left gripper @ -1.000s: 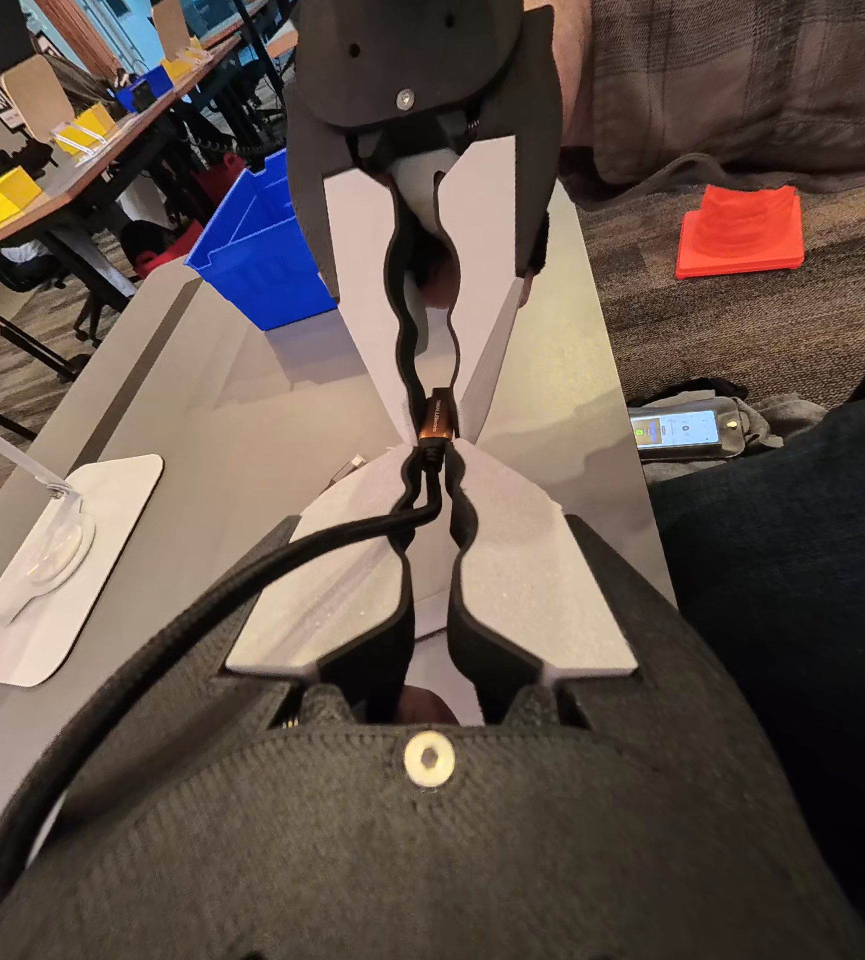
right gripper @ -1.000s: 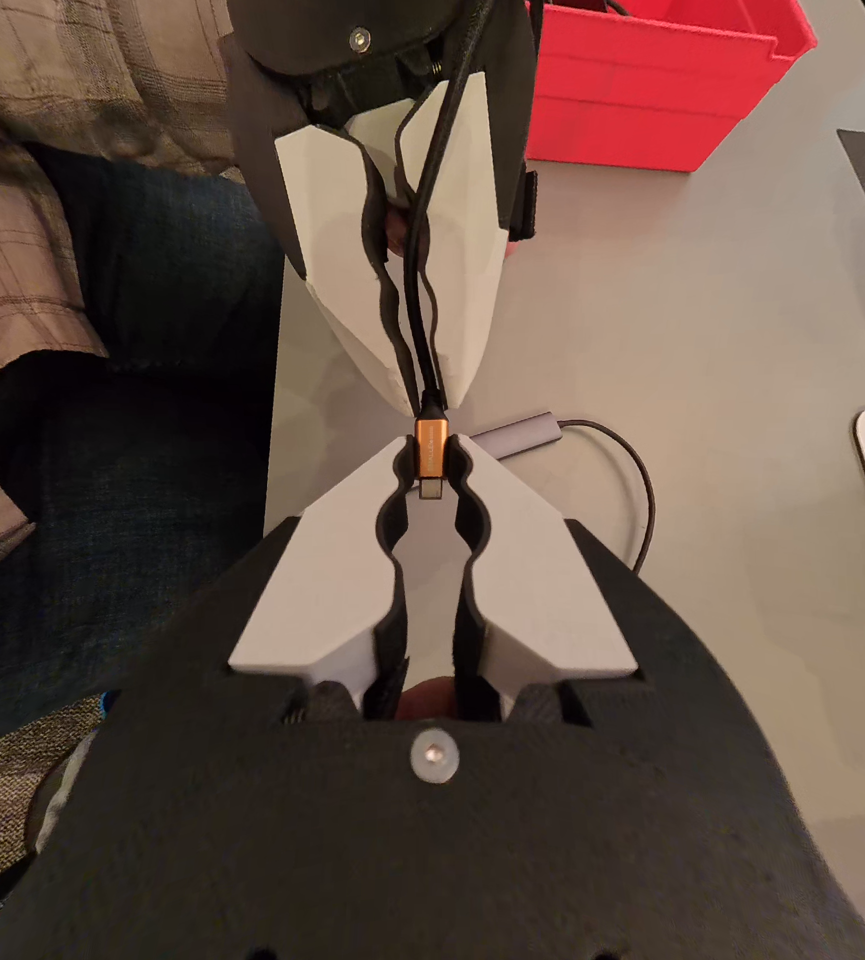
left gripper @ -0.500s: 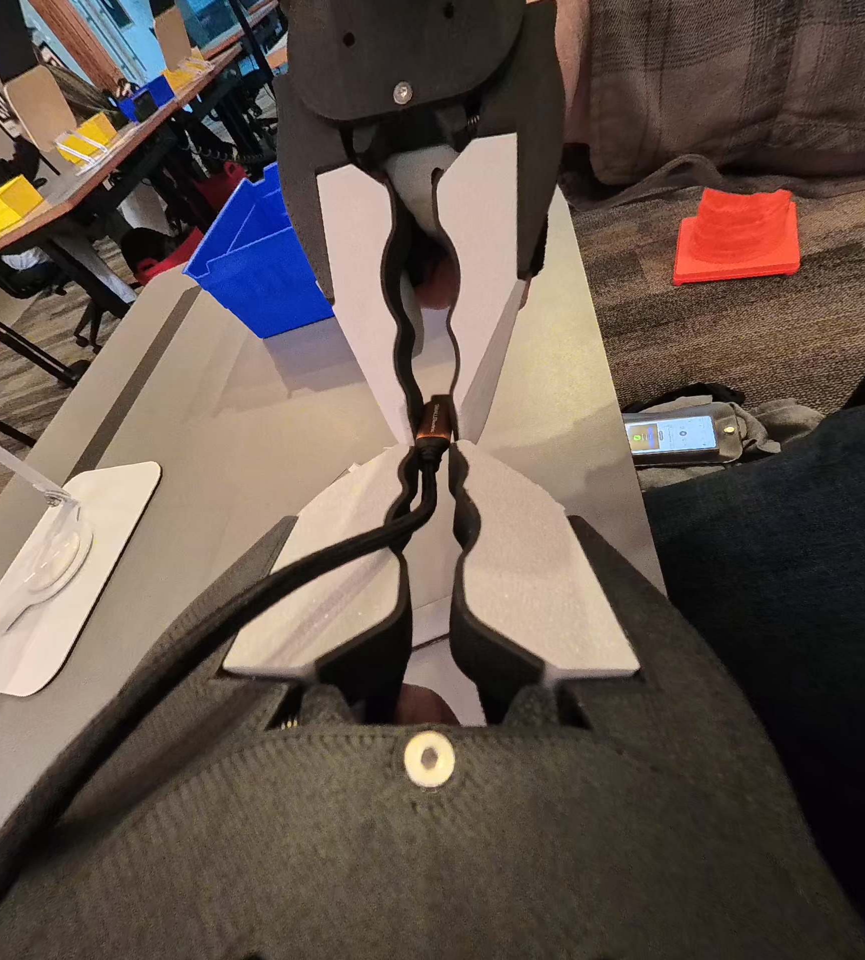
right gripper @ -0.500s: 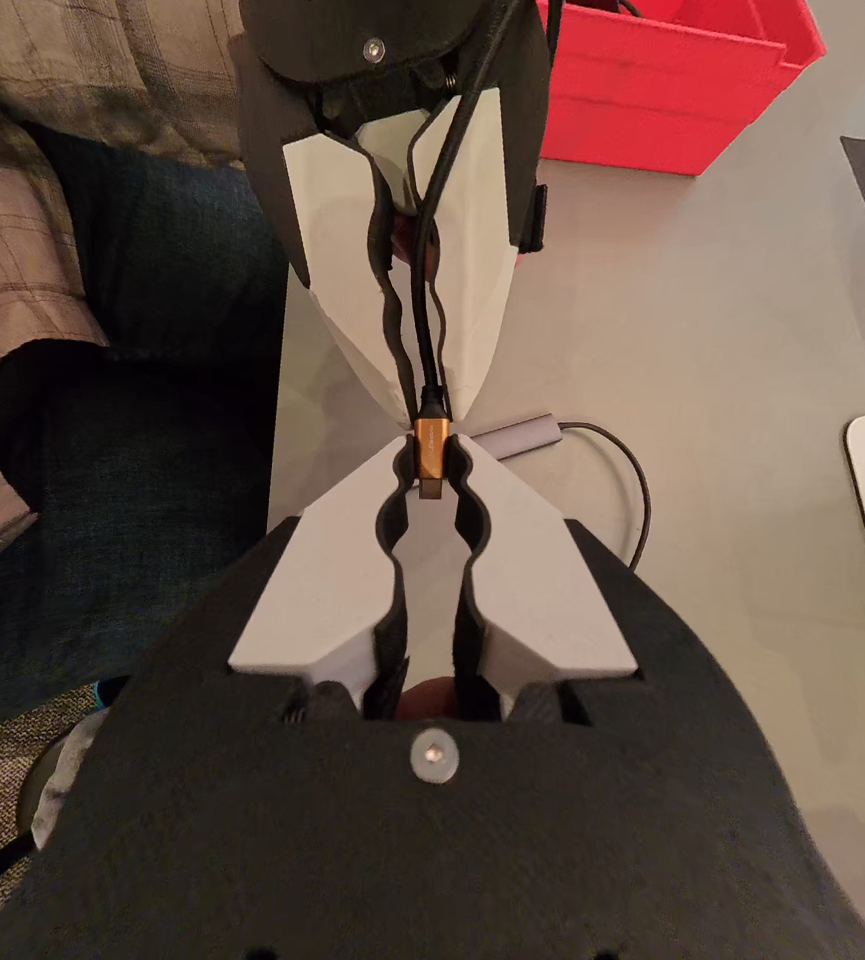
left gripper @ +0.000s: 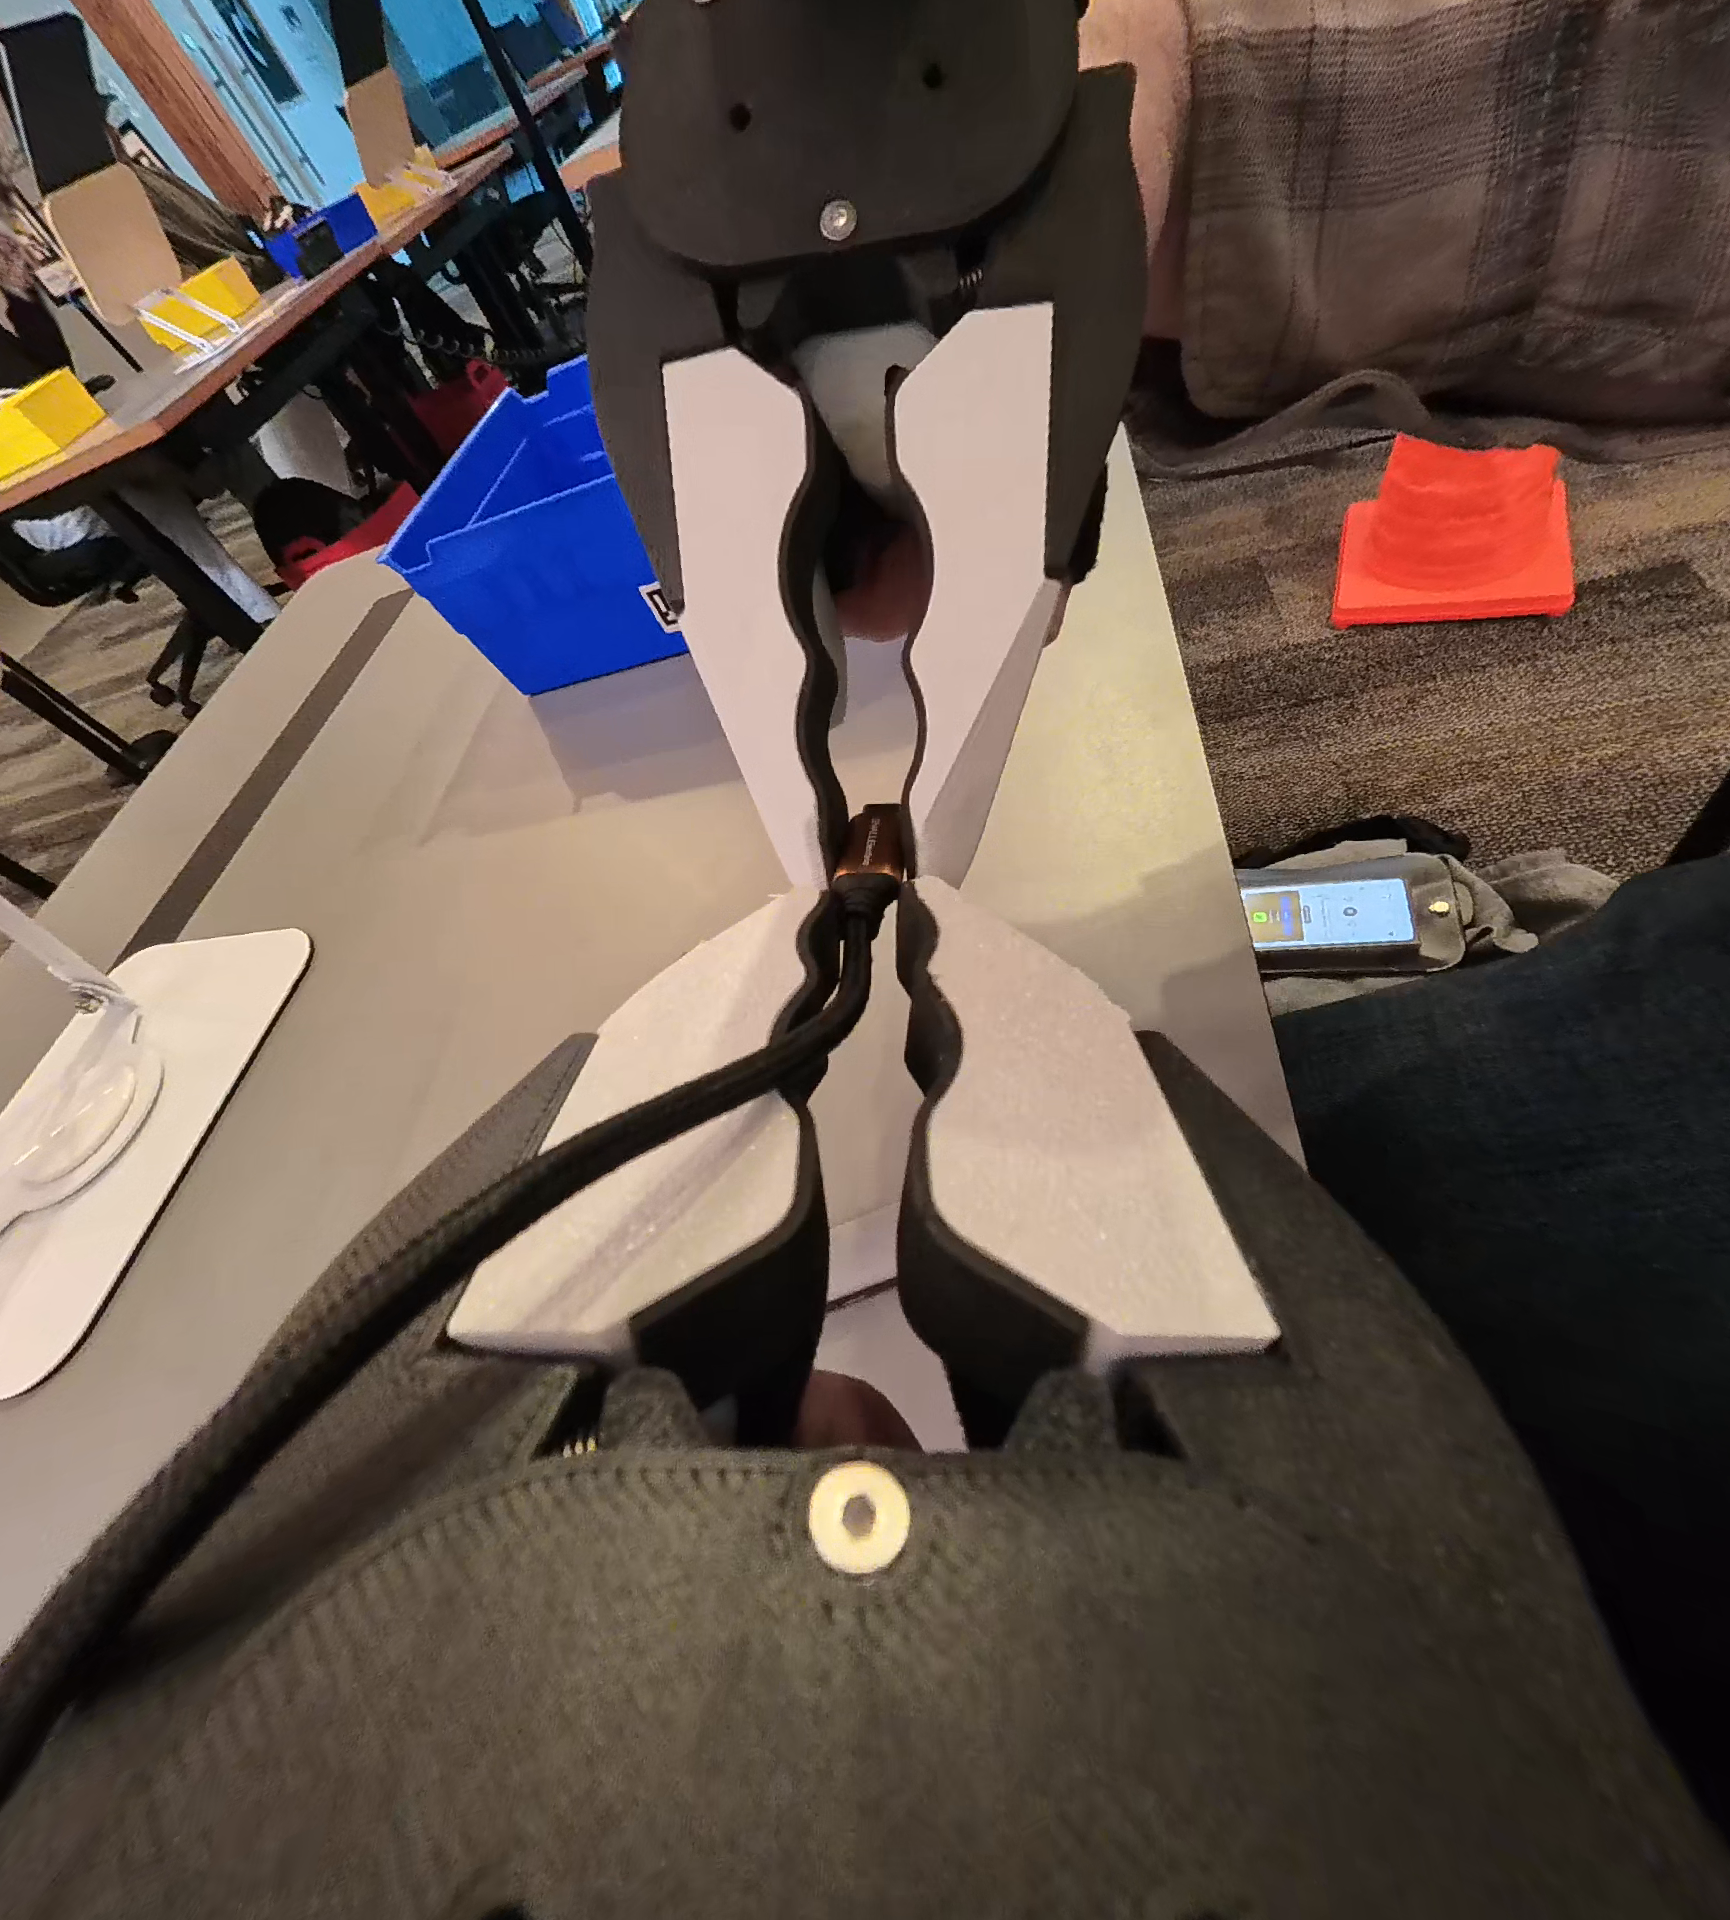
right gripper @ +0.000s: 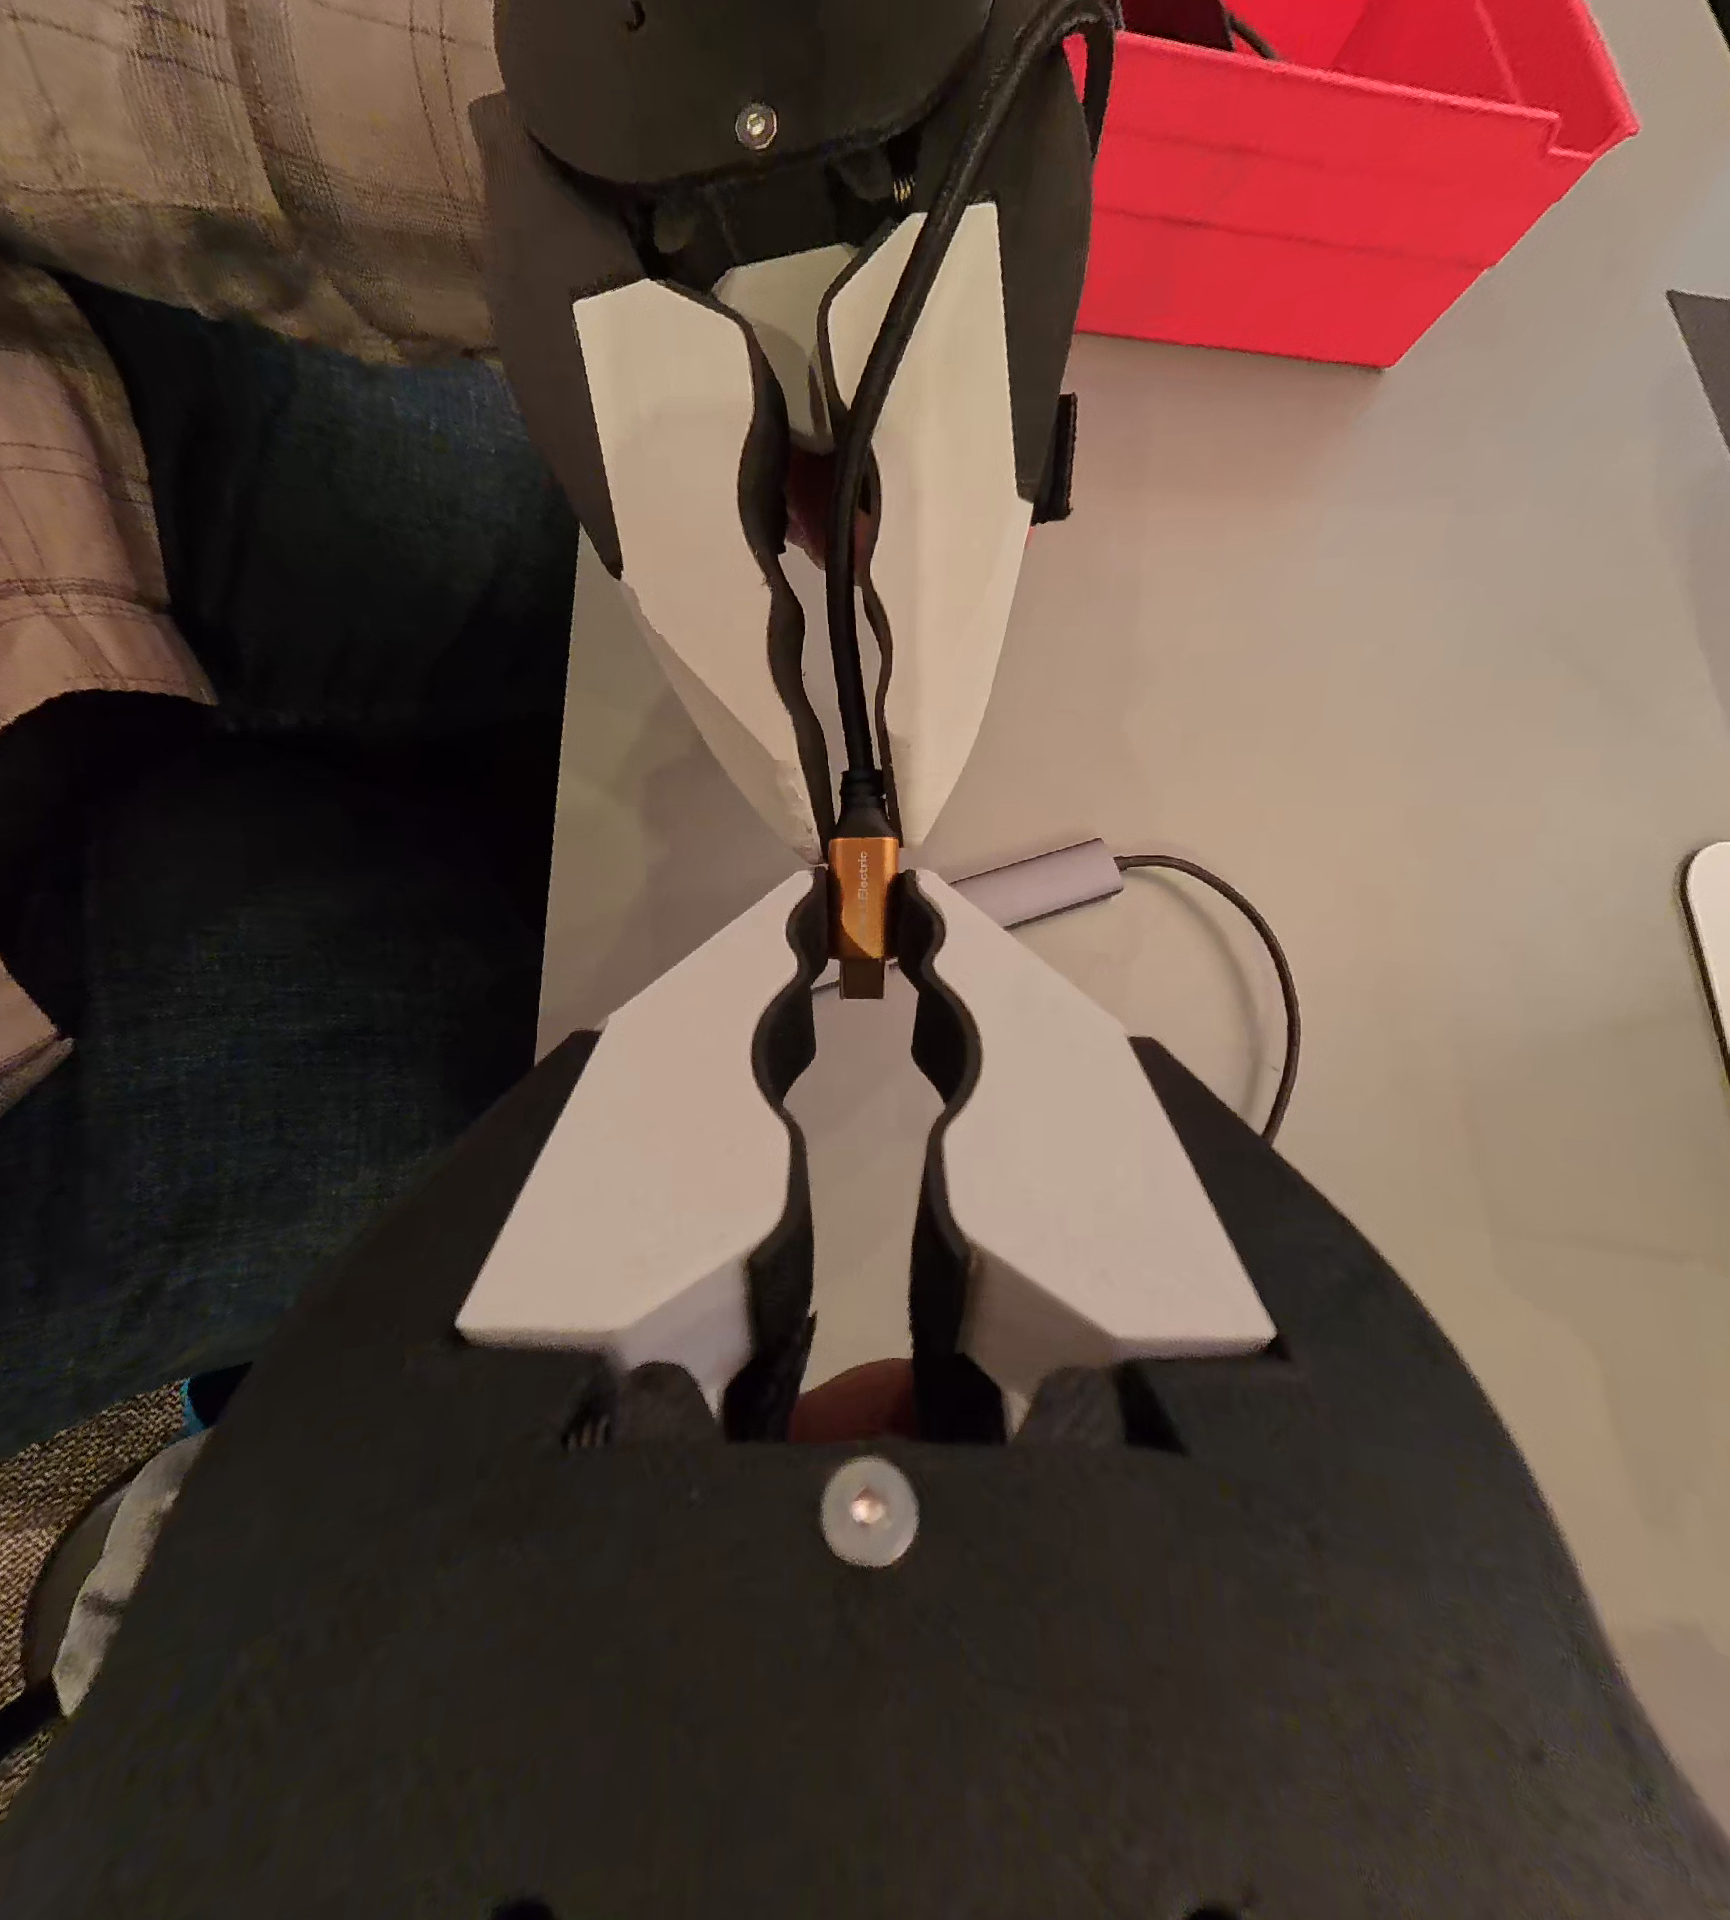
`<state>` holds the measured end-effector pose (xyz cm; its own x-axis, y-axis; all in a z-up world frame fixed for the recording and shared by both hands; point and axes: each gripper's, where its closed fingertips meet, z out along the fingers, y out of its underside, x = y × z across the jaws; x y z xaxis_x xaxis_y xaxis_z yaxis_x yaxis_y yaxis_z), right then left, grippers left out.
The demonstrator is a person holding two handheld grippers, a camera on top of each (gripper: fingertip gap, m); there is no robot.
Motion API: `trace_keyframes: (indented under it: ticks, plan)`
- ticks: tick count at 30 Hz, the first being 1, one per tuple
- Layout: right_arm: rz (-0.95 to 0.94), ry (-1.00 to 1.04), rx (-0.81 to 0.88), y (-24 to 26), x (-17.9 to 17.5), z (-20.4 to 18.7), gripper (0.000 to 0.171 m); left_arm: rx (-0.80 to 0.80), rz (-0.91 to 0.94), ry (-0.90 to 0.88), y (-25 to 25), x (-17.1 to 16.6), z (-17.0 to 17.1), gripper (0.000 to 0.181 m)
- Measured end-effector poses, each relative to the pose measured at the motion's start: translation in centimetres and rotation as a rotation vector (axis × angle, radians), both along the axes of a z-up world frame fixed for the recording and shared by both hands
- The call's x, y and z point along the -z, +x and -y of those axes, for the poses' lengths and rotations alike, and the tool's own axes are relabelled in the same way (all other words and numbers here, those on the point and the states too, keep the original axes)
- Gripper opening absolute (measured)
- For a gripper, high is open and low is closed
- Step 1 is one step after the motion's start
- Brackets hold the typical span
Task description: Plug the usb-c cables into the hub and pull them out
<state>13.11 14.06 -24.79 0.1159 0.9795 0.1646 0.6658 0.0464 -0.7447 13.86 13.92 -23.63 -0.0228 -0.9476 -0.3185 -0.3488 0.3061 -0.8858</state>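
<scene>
A black braided USB-C cable (left gripper: 632, 1132) ends in an orange metal plug (right gripper: 861, 914). My right gripper (right gripper: 863, 904) is shut on the plug, whose bare tip points back between its fingers. My left gripper (left gripper: 856, 902) is shut on the cable's black strain relief right behind the plug (left gripper: 873, 847). The two grippers meet tip to tip above the grey table (right gripper: 1360, 675). The left gripper (right gripper: 845, 821) shows at the top of the right wrist view, the right gripper (left gripper: 866, 831) at the top of the left wrist view. The grey hub (right gripper: 1048, 885) lies on the table below, with its thin black lead (right gripper: 1276, 987).
A blue bin (left gripper: 528, 561) stands at one end of the table and a red bin (right gripper: 1287, 197) at the other. A white mat (left gripper: 113, 1143) with a clear stand lies at the side. A person's leg (right gripper: 269, 831) is by the table edge, and a phone (left gripper: 1328, 920) lies beside it. Less than 4 cm separates the two grippers' tips. The grey hub (right gripper: 1048, 885) is about 15 cm from both grippers' fingertips.
Both grippers keep their hold on the cable end, tip to tip. The pair has drifted slightly over the table. The plug stays out of the hub.
</scene>
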Motion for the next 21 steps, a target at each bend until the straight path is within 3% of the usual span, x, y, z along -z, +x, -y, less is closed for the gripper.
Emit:
trace_keyframes:
  ticks: [21]
  plan:
    - [0.033, -0.012, -0.022, 0.09, 0.11, 0.66, 0.01, 0.033, 0.028, -0.013, 0.37, -0.41, 0.82, 0.012]
